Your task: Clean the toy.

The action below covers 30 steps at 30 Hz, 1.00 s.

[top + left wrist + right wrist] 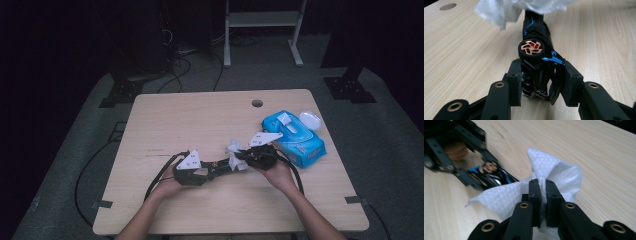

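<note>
Left gripper view: a toy car (537, 47) being wiped with a wet wipe (506, 8).

The car, glossy black with blue trim and a copper-spoked wheel, is clamped by the left gripper (541, 82) low over the table (464, 50), near its front middle. The right gripper (543, 195) is clenched on the white, quilted, crumpled wipe, draped over the car's far end. Judged mid-wipe; next calls for drawing the wipe along the body while the car stays steady. A blue wipes pack (295, 137) lies just right.
</note>
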Tool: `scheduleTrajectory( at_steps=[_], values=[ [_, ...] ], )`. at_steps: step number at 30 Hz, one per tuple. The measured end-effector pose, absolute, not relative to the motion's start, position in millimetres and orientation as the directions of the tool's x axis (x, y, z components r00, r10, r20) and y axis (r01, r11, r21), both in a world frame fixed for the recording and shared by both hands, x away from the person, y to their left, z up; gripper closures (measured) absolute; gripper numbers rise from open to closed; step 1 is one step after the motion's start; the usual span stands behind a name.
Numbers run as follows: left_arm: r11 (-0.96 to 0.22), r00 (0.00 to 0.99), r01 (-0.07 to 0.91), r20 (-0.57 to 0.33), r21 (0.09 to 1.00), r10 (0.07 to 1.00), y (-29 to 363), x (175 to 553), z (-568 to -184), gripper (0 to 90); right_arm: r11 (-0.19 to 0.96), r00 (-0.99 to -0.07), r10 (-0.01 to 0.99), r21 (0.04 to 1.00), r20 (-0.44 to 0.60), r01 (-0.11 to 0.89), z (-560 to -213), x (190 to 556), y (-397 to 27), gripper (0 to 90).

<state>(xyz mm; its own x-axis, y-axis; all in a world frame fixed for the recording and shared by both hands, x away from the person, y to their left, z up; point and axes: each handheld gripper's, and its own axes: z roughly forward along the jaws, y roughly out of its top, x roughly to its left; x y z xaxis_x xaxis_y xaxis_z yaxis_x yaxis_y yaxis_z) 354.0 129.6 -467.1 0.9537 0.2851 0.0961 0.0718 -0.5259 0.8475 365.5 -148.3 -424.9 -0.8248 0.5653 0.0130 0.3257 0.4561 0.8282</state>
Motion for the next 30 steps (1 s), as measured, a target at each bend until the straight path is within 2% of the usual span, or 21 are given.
scheduleTrajectory(
  at_steps=[5, 13, 17, 24, 30],
  values=[
    [-0.524, 0.954, 0.072, 0.094, 0.849, 0.284, 130, 355, -467, 58.2, 0.458, -0.818, 0.575, 0.825, 0.009, 0.331, -426, 364, -153, 84.3],
    [-0.528, 0.955, 0.06, 0.106, 0.847, 0.279, 128, 354, -467, 58.1, 0.455, -0.886, 0.458, 0.839, 0.067, 0.299, -426, 359, -106, 84.3],
    [-0.531, 0.954, 0.063, 0.106, 0.845, 0.281, 130, 355, -467, 58.2, 0.483, -0.902, 0.43, 0.836, 0.031, 0.259, -426, 356, -88, 84.2],
    [-0.534, 0.952, 0.064, 0.11, 0.843, 0.286, 132, 356, -467, 58.2, 0.496, -0.858, 0.514, 0.819, -0.008, 0.29, -424, 366, -124, 84.3],
    [-0.528, 0.953, 0.061, 0.108, 0.847, 0.282, 133, 358, -466, 58.1, 0.467, -0.822, 0.57, 0.814, 0.02, 0.344, -423, 373, -154, 84.3]
  ],
)
